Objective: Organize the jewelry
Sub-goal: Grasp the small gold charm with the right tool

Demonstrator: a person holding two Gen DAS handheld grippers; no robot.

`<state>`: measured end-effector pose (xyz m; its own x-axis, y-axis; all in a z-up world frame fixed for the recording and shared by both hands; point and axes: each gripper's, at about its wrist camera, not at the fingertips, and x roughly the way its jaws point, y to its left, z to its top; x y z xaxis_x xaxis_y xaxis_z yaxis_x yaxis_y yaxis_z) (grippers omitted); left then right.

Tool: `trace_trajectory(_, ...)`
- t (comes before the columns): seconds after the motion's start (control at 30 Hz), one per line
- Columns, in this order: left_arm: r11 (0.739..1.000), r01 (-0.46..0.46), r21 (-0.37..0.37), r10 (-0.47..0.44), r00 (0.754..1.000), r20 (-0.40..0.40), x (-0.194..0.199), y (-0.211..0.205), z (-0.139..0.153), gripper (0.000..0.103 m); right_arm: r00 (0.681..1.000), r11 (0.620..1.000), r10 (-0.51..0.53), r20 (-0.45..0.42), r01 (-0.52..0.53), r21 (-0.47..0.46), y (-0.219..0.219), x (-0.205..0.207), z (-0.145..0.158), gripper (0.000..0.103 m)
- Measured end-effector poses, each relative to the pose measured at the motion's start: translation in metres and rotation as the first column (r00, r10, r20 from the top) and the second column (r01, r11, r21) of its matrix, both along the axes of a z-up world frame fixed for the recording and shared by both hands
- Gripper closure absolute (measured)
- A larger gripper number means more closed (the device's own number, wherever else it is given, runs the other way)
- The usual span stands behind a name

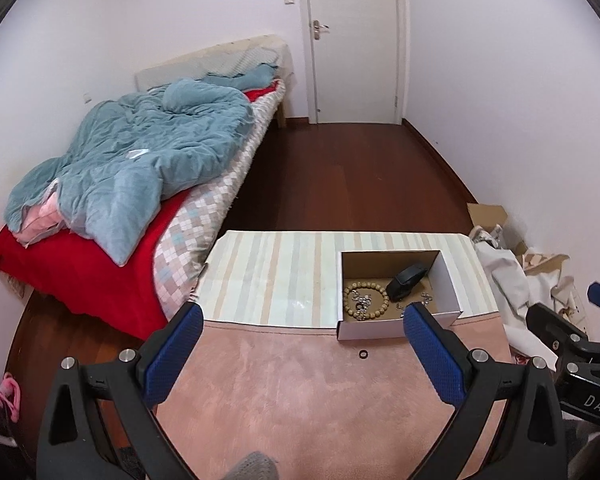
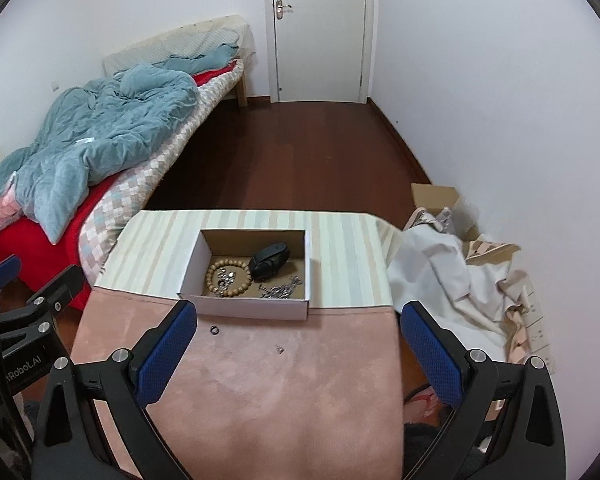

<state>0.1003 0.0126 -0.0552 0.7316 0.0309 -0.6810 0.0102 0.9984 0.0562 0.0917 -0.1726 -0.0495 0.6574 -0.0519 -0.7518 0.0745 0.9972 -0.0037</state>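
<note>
Both grippers were spread wide and holding nothing: left gripper (image 1: 302, 354) and right gripper (image 2: 300, 350) each hovered low in frame over the pink cloth (image 2: 260, 392). The white cardboard box (image 2: 246, 306) sat mid-frame on the striped cloth (image 2: 340, 248), with a wooden bead bracelet (image 2: 230, 278), a black case (image 2: 270, 260) and a silver chain (image 2: 280, 288) inside. A small black ring (image 2: 214, 331) and a tiny silver piece (image 2: 279, 348) lay outside on the pink. Readable writing: "Robot.AI" at left edge of right view, "DAS" at lower right of left view.
</note>
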Motion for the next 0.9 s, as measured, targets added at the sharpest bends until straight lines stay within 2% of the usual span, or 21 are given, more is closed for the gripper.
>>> trace_trajectory(0.1,1.0,-0.021,0.021,0.022,0.999,-0.023,0.0,0.002,-0.019,0.001,1.0,1.0,0.001,-0.031,0.0,0.031,-0.005,0.002,-0.024,0.0)
trace_trajectory(0.23,0.993,-0.076,0.094,0.084,0.992,-0.091,0.013,0.007,-0.071,0.001,0.995,0.999,-0.019,-0.094,0.021,0.025,-0.01,0.011,-0.081,0.001)
trace_trajectory(0.3,0.986,-0.098,0.132,0.117,0.983,-0.143,0.02,0.009,-0.096,0.001,0.991,0.998,0.006,-0.13,0.002,0.065,-0.011,0.018,-0.114,0.019)
trace_trajectory(0.33,0.983,-0.106,0.147,0.13,0.977,-0.168,0.023,0.01,-0.108,0.001,0.989,0.996,0.022,-0.145,-0.01,0.086,-0.01,0.022,-0.13,0.037)
trace_trajectory(0.37,0.981,-0.111,0.159,0.141,0.972,-0.186,0.026,0.011,-0.119,0.001,0.988,0.995,0.034,-0.154,-0.019,0.099,-0.01,0.026,-0.142,0.042)
trace_trajectory(0.43,0.973,-0.121,0.197,0.163,0.962,-0.217,0.03,0.013,-0.139,0.001,0.987,0.989,0.065,-0.145,-0.044,0.144,-0.008,0.033,-0.167,0.044)
trace_trajectory(0.5,0.968,-0.125,0.218,0.18,0.951,-0.25,0.033,0.017,-0.158,0.001,0.987,0.988,0.082,-0.138,-0.063,0.142,-0.003,0.04,-0.185,0.049)
trace_trajectory(0.7,0.966,-0.123,0.225,0.196,0.921,-0.336,0.041,0.028,-0.194,0.001,0.981,0.989,0.08,-0.174,-0.056,0.14,0.004,0.058,-0.223,0.061)
trace_trajectory(0.83,0.967,-0.118,0.225,0.195,0.913,-0.357,0.047,0.031,-0.203,0.001,0.982,0.991,0.098,-0.161,-0.081,0.109,0.01,0.058,-0.229,0.074)
trace_trajectory(0.87,0.967,-0.117,0.225,0.194,0.913,-0.359,0.05,0.032,-0.203,0.001,0.982,0.99,0.109,-0.153,-0.093,0.104,0.011,0.058,-0.229,0.084)
trace_trajectory(0.9,0.967,-0.116,0.226,0.193,0.913,-0.359,0.051,0.031,-0.203,0.001,0.982,0.99,0.114,-0.149,-0.099,0.102,0.012,0.058,-0.229,0.088)
